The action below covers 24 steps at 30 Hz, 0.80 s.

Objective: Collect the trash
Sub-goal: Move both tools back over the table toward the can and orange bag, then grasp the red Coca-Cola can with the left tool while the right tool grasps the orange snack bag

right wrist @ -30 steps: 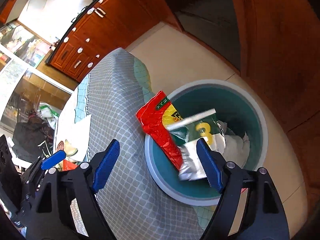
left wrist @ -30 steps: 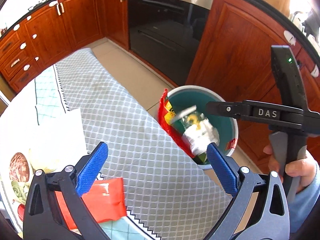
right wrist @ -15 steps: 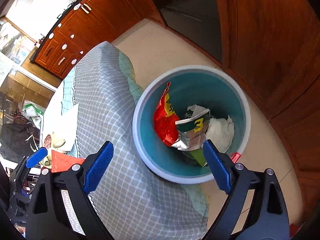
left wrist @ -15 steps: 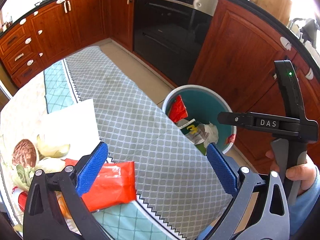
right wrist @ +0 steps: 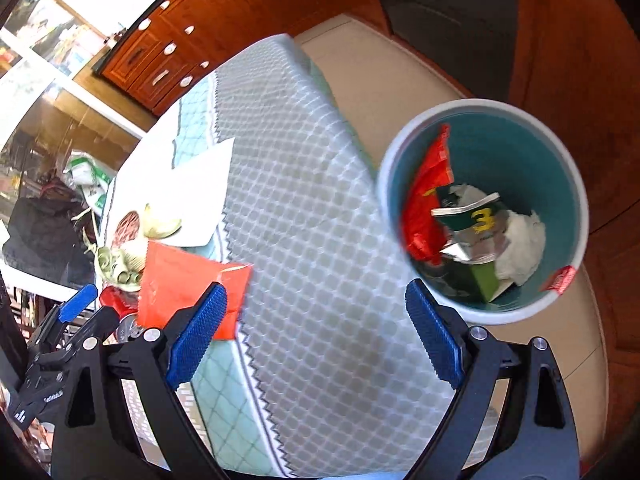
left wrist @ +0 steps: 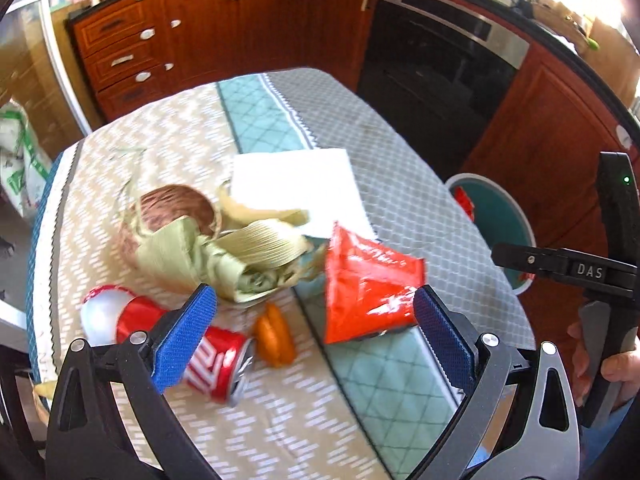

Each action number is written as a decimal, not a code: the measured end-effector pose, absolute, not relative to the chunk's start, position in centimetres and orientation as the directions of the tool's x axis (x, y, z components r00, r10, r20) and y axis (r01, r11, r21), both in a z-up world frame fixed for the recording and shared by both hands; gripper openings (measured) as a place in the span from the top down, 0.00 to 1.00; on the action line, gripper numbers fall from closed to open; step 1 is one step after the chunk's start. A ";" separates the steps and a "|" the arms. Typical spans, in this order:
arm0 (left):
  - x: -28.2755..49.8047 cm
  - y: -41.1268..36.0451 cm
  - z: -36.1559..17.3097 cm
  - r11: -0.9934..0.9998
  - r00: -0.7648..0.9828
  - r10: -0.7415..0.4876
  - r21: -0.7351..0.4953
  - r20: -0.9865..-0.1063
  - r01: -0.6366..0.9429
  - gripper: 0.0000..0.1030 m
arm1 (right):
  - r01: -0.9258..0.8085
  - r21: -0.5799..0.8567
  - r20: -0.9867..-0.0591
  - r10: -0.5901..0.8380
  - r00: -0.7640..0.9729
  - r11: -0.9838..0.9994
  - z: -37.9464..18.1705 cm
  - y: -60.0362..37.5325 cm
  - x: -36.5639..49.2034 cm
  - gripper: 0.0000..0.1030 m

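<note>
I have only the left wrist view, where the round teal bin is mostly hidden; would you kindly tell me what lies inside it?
Observer: The round teal bin holds a red foil wrapper, a green carton with a yellow 3 and crumpled white tissue.
Operator: Thank you; is the right gripper carrying anything?
Observer: No, the right gripper stands open and empty; only the grey checked tablecloth shows between its jaws.

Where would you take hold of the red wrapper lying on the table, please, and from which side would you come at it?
Probably from above, with the left gripper, whose open jaws already frame it. The red wrapper lies almost flat on the tablecloth, so pinch the raised, crumpled ridge near its middle rather than a flat edge. The corn husks touch its left corner, so stay right of them.
</note>
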<state>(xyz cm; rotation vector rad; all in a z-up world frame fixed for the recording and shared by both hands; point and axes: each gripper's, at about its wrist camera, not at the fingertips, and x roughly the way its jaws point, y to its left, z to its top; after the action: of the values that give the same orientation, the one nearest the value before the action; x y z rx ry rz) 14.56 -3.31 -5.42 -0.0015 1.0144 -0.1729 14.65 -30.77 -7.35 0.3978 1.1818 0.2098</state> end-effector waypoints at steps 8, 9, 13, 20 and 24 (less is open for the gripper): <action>12.6 4.5 -7.6 0.985 0.499 -0.114 -0.163 -0.859 -0.056 0.04 | -0.063 0.350 -0.879 0.351 0.323 0.935 -7.2 -24.4 14.3 0.16; 12.6 5.2 -7.9 0.981 0.492 -0.117 -0.177 -0.863 -0.075 0.04 | -0.079 0.337 -0.884 0.344 0.317 0.938 -7.2 -23.7 14.3 0.16; 13.3 6.5 -8.7 0.969 0.464 -0.137 -0.215 -0.875 -0.119 0.04 | -0.155 0.275 -0.909 0.309 0.280 0.949 -7.7 -20.3 13.9 0.16; 14.2 8.0 -9.4 0.965 0.454 -0.129 -0.216 -0.882 -0.146 0.04 | -0.306 0.109 -0.934 0.203 0.294 0.946 -8.3 -15.6 12.9 0.16; 14.3 9.2 -9.7 0.957 0.457 -0.132 -0.233 -0.880 -0.171 0.04 | -0.380 0.034 -0.929 0.170 0.330 0.924 -8.7 -13.6 12.8 0.16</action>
<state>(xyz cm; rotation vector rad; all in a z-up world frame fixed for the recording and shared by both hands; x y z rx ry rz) 14.29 9.24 -9.71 -0.3080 1.1010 0.0245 12.76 -13.60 -8.66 -0.2029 1.1825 0.3627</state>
